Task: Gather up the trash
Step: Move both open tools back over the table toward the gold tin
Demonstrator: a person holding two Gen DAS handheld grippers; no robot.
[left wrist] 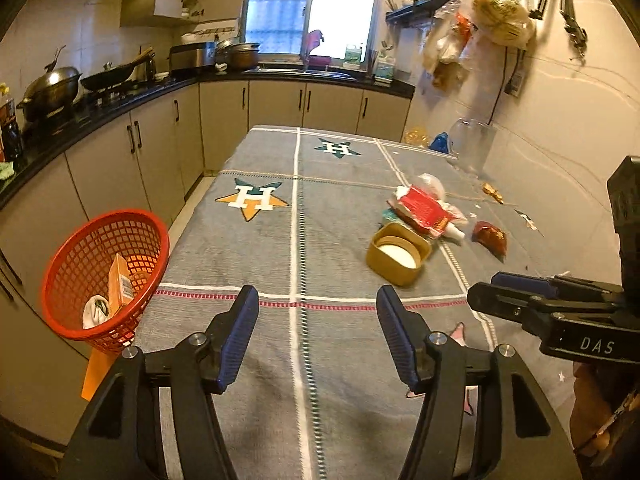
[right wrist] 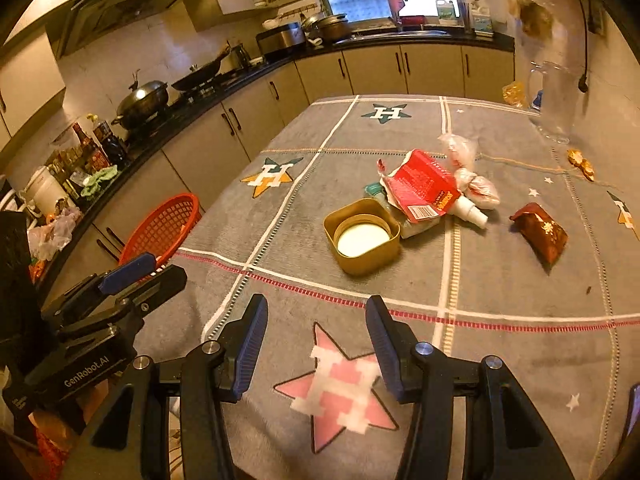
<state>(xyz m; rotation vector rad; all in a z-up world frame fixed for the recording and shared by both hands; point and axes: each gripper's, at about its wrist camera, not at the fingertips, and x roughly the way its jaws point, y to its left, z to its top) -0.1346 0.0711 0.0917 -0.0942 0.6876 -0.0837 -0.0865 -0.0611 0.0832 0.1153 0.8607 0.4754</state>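
Note:
A heap of trash lies on the grey tablecloth [left wrist: 240, 256]: a tan square tub [left wrist: 397, 253] [right wrist: 362, 236], a torn red carton [left wrist: 424, 208] [right wrist: 420, 186], a small white bottle [right wrist: 472, 210], a knotted clear bag [right wrist: 466, 160] and a dark red packet [left wrist: 490, 236] [right wrist: 540, 236]. The red mesh basket [left wrist: 106, 272] [right wrist: 162, 226] stands off the table's left edge with an orange box [left wrist: 120, 284] inside. My left gripper [left wrist: 316, 298] is open and empty over the near cloth. My right gripper [right wrist: 316, 308] is open and empty, short of the tub; it also shows at the right [left wrist: 516, 300].
A clear glass jug [left wrist: 472, 144] [right wrist: 554, 100] stands at the table's far right by the wall, with gold wrappers [right wrist: 580, 164] near it. Kitchen counters with pots [left wrist: 52, 88] run along the left and back. Bags [left wrist: 480, 28] hang on the right wall.

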